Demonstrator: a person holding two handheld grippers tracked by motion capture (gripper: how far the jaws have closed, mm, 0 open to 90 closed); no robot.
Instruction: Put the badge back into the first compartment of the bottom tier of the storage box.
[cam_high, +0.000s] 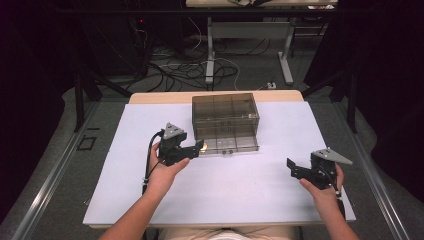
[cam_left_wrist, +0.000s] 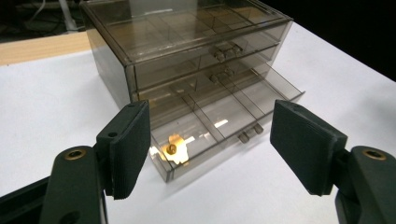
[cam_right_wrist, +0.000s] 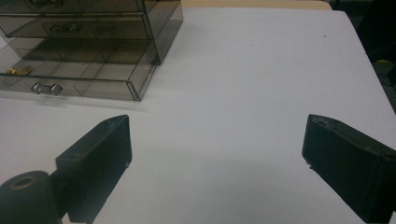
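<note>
Drawer box (cam_high: 225, 114), bottom drawer (cam_left_wrist: 219, 122) pulled toward the person; left tool (cam_left_wrist: 210, 149) and right tool (cam_right_wrist: 217, 163) both released.

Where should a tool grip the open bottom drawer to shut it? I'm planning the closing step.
Take the bottom drawer by the small knob on its front wall, coming from the person's side of the table. The knob sticks out from a flat wall and faces that way. The left tool, open, already points at that front.
</note>
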